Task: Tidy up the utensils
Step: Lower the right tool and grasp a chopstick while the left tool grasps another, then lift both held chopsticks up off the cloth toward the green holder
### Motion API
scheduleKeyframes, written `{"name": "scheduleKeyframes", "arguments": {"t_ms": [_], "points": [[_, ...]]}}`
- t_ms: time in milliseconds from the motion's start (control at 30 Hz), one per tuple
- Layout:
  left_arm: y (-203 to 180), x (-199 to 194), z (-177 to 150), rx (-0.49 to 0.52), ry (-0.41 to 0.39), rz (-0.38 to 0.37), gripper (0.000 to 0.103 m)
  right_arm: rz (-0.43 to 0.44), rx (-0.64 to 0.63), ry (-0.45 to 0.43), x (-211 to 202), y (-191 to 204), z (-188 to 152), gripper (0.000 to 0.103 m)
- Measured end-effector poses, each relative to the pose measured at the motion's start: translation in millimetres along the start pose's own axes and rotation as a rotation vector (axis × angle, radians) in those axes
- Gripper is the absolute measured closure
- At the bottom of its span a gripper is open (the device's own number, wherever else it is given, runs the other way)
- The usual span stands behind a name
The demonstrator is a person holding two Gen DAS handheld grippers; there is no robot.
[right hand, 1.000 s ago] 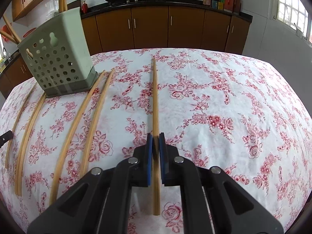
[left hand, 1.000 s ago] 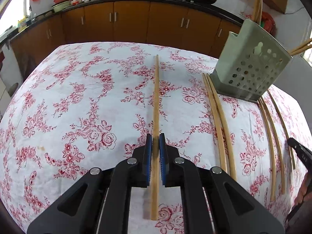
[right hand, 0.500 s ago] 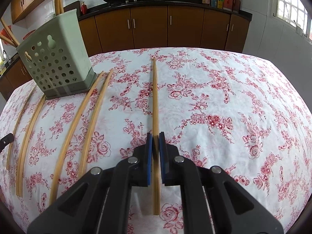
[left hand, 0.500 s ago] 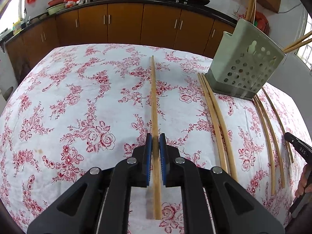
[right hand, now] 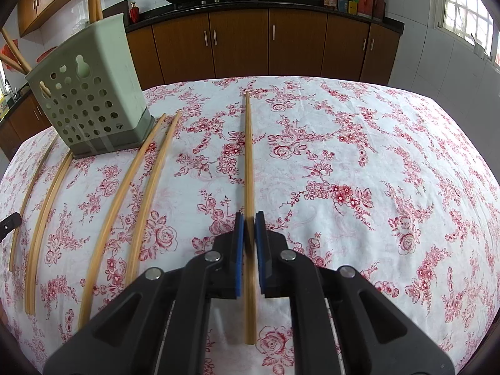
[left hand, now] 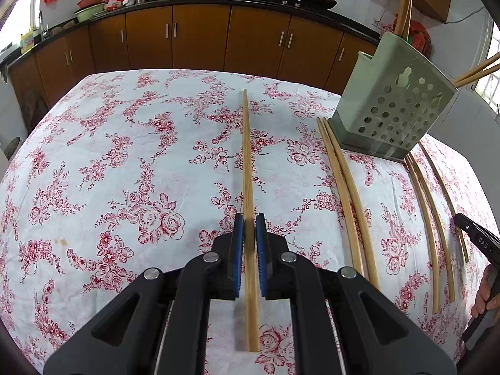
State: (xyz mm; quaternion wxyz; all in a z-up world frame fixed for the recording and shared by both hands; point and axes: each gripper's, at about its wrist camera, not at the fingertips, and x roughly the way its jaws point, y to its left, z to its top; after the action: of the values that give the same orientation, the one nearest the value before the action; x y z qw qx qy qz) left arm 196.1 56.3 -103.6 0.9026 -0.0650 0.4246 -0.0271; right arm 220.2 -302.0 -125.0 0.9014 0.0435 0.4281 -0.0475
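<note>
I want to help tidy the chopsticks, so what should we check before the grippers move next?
1. Left gripper shut on its chopstick: ok.
2. Right gripper shut on its chopstick: ok.
3. Green utensil holder standing upright on the floral tablecloth: ok.
4. Room left inside the holder, which already has chopsticks sticking out: cannot tell.
5. Held chopsticks lifted off the cloth: cannot tell.
6. Loose chopsticks beside the holder lying apart from both grippers: ok.
</note>
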Motion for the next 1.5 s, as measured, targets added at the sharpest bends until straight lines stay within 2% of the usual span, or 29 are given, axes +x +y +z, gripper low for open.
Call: {"name": "scheduleKeyframes", "arguments": {"t_ms": [300,733,967,1033,1167,1500], "points": [[-4,-1,-1,0.017,0.001,0.016,0.094,0.005,-0.004,0.001,-2,1,-1,0.094],[-16,-19,-26,0.090,0.010,0.041,0.090,0.017,-0.020,0.003,-17,2,-21,0.094],[-19,-24,-32,0.108,0.017,0.056,0.095,0.020,-0.017,0.009,-24,0,-24,0.095],[-16,-27,-30,0.095,0.019,0.049,0.095,0.019,-0.014,-0.021,-34,-1,-22,0.095],[-13,-47,-21,0.084,-0.041,0.033,0.095,0.020,-0.015,-0.100,-59,-7,-11,0.095],[-11,-108,26,0.025,-0.248,-0.022,0.096,0.035,0.028,-0.305,-119,-22,27,0.095]]}}
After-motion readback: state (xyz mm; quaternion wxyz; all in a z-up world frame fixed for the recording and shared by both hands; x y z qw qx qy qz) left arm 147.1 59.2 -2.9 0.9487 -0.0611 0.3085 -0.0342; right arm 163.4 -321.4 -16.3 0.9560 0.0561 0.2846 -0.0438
